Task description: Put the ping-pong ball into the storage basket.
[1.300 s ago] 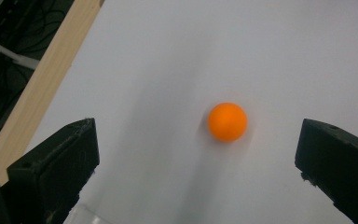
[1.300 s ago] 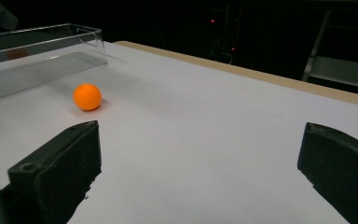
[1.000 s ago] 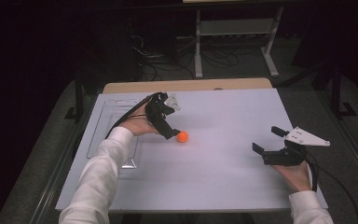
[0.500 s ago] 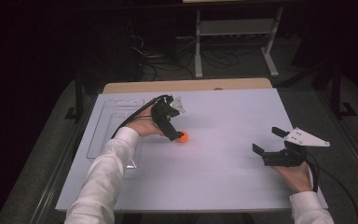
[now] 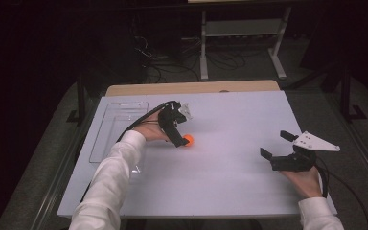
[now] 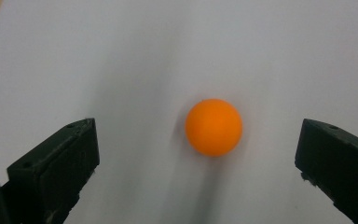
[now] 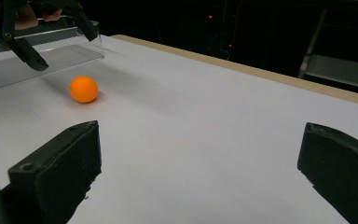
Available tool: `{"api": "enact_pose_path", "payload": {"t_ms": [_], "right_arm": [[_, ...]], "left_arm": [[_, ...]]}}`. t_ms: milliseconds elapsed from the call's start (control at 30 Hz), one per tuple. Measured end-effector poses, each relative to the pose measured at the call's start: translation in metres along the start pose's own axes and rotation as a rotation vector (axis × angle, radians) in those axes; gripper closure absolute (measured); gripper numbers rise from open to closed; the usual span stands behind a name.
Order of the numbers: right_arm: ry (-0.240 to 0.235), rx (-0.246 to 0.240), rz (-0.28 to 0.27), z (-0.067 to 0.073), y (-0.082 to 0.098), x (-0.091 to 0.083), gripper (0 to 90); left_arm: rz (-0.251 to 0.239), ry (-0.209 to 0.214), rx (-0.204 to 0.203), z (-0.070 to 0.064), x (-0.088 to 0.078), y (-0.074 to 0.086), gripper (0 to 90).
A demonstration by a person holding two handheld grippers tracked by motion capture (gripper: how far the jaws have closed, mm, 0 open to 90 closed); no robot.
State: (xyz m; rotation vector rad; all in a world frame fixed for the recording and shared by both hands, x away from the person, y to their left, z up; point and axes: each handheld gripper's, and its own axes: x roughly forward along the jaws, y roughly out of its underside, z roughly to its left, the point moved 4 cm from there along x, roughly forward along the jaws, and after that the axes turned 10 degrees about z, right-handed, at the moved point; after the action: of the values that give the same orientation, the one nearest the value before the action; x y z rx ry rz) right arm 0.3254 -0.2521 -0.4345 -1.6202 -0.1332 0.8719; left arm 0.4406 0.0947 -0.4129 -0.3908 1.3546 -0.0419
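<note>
Left claw point(image 5: 184, 139): spread wide, holding nothing, poised over the orange ball point(image 5: 189, 140). In the left gripper view, ball point(image 6: 213, 126) lying between the two black jaws, nearer the right-hand one, clear of both, resting on the white surface point(image 6: 261, 46). From the high view, claw tilted down toward the ball, gripped by the left hand point(image 5: 149, 132), white sleeve point(image 5: 108, 184) reaching in from the bottom edge, cable looping back over the hand. Seen from the right gripper view, same claw point(image 7: 56, 39) hanging just above and behind the ball point(image 7: 84, 89), jaws apart.

Right claw point(image 5: 275, 143): also wide open, empty, held low over the right side of the surface, well apart from the ball, grey three-cornered plate point(image 5: 315, 142) on top, right hand point(image 5: 304, 177) behind it. In its own view, both jaws far apart at the bottom corners, bare white surface between.

Farther out: clear plastic tray point(image 5: 117, 129) flat on the left part of the surface, just beside the left hand. Wooden edge point(image 5: 191, 88) along the far side of the surface. Beyond, dark floor, tangled cables and a pale metal stand point(image 5: 242, 28).
</note>
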Motion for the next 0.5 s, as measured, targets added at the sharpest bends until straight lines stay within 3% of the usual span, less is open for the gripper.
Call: {"api": "enact_pose_path", "payload": {"t_ms": [500], "right_arm": [[0.001,-0.001,0.001,0.000,0.000,0.000,0.0]], "left_arm": [[0.044,0.040,0.020,0.000,0.011,-0.003,0.0]]}}
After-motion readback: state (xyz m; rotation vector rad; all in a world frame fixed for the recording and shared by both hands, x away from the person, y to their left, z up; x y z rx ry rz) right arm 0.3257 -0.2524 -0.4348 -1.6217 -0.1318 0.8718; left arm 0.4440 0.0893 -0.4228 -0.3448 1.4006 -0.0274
